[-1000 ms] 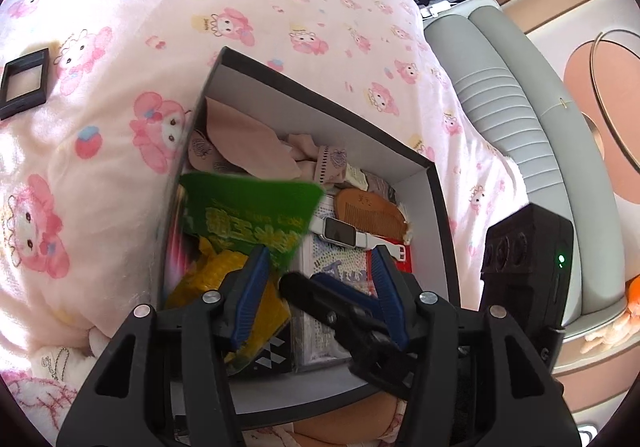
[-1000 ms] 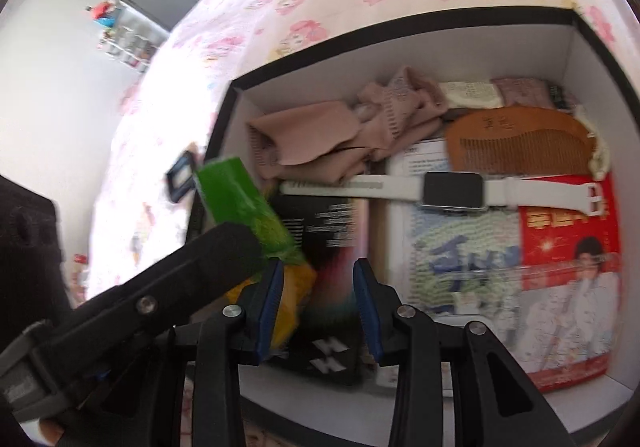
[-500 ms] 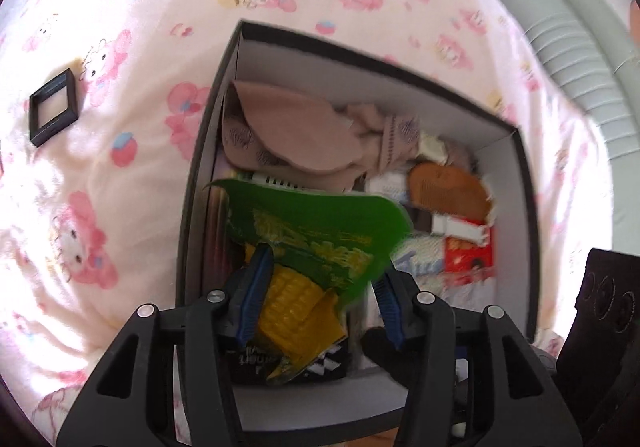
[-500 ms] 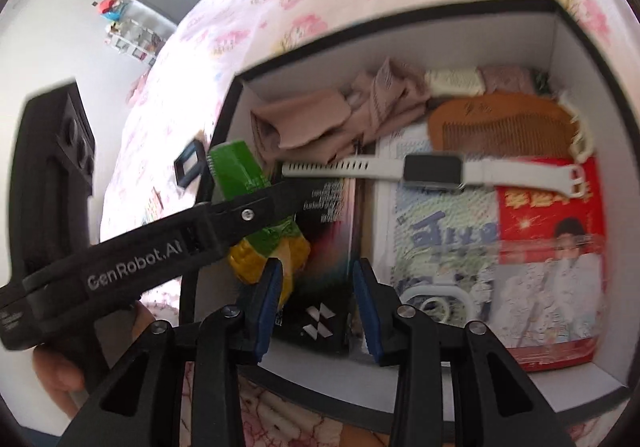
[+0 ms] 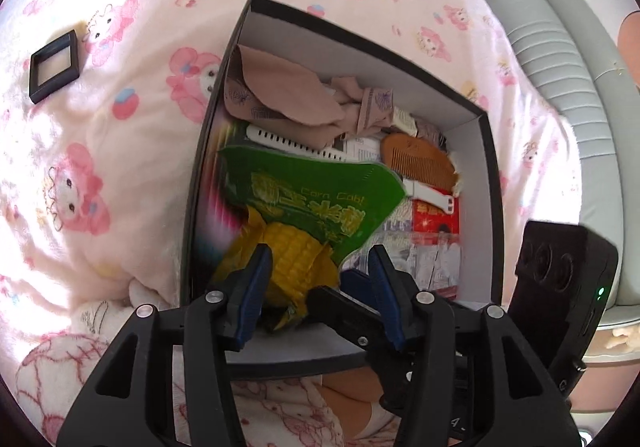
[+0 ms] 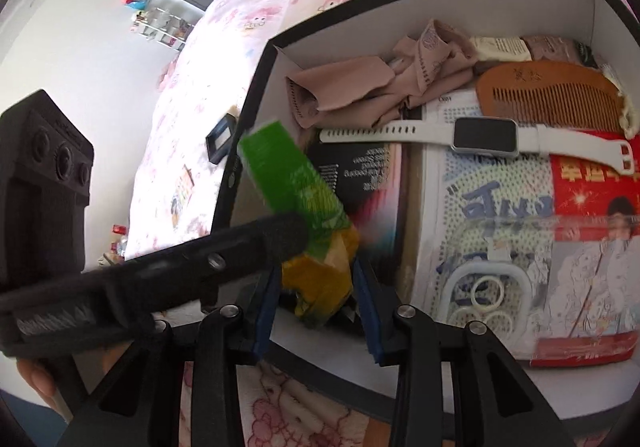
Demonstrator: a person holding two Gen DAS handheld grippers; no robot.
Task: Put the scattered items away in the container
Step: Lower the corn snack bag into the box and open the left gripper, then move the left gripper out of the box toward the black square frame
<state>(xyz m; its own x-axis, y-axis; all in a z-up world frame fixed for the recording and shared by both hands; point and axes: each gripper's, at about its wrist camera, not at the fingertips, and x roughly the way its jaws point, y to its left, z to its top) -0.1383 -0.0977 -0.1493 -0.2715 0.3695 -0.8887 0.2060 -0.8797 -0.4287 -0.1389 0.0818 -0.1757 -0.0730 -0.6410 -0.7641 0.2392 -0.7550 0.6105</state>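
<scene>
A bed (image 5: pixel 120 151) under a pink cartoon-print cover carries an open black box (image 5: pixel 486 175) with white inner walls, already holding several items. Inside, crumpled beige cloth (image 6: pixel 360 87) fills the far left corner, a wooden comb (image 6: pixel 548 95) lies toward the far right corner, and a white smartwatch (image 6: pixel 484 135) stretches across printed packets just in front of them. A green-and-yellow corn snack packet (image 5: pixel 308 215) hangs over the box's near left corner. The left gripper (image 5: pixel 320 279) stands with its jaws parted, one blue pad on either side of the packet's yellow lower end; whether the pads press on it cannot be told. In the right wrist view that gripper's black finger crosses in front of the packet's green top. The right gripper (image 6: pixel 316 295) also brackets the packet's yellow end between parted jaws, its pads close beside the crinkled foil, contact unclear. A small black square frame (image 5: pixel 54 65) lies on the bed, well apart from the box's left wall.
</scene>
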